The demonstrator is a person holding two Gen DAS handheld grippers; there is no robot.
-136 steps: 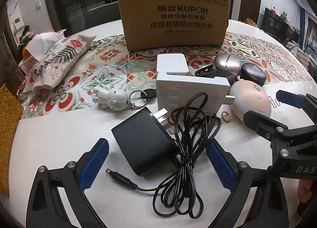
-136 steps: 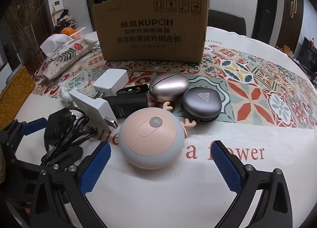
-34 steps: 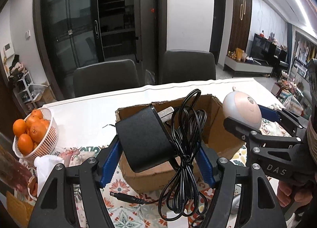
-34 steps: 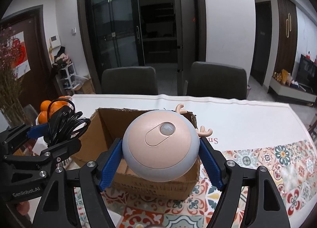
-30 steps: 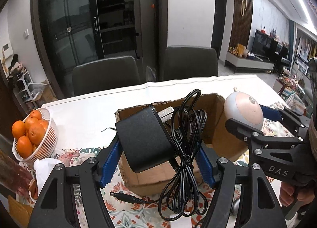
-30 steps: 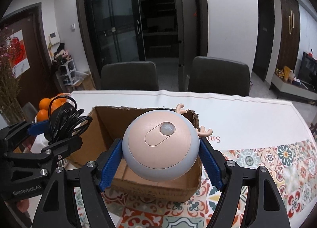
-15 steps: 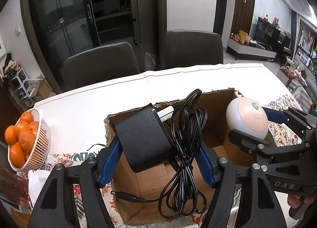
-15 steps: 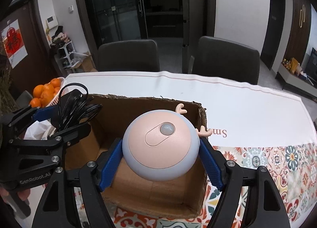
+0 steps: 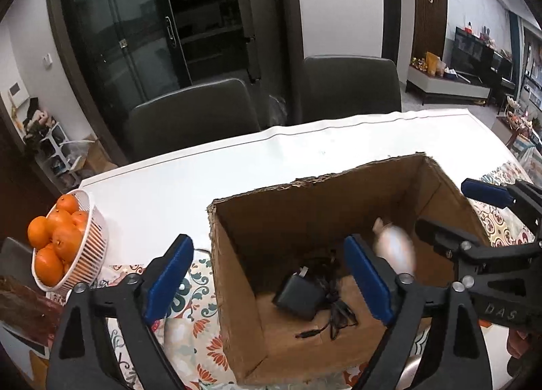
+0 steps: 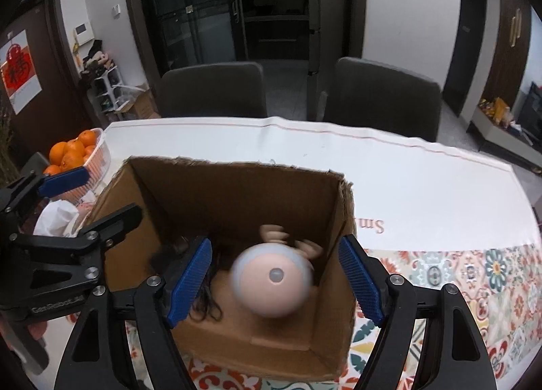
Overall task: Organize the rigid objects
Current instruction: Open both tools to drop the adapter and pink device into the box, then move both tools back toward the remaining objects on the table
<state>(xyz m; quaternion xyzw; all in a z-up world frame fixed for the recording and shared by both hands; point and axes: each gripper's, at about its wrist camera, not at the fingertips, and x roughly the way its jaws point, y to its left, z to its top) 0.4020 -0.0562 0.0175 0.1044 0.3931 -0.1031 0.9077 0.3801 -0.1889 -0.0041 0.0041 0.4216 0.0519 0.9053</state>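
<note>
Both claws gape empty over the cardboard box (image 10: pixel 237 193): left claw (image 9: pixel 267 275), freshly widened, reads "GenRobot.AI"; right claw (image 10: pixel 274 278) reads "DAS". Black adapter (image 9: pixel 298 293) and blurred round toy (image 10: pixel 272 283) are inside.

Brown cardboard box (image 9: pixel 237 288), black charger (image 9: pixel 298 293), pink-and-grey round toy (image 10: pixel 272 285), blue-padded fingers (image 10: pixel 189 280), floral-tiled tablecloth (image 10: pixel 474 275).

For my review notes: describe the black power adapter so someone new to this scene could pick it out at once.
Find the open cardboard box on the patterned tablecloth. On its floor lies the black power adapter, a dark block with metal plug prongs, its cable tangled beside it. Its only neighbour in the box is a round pink-and-grey toy.
</note>
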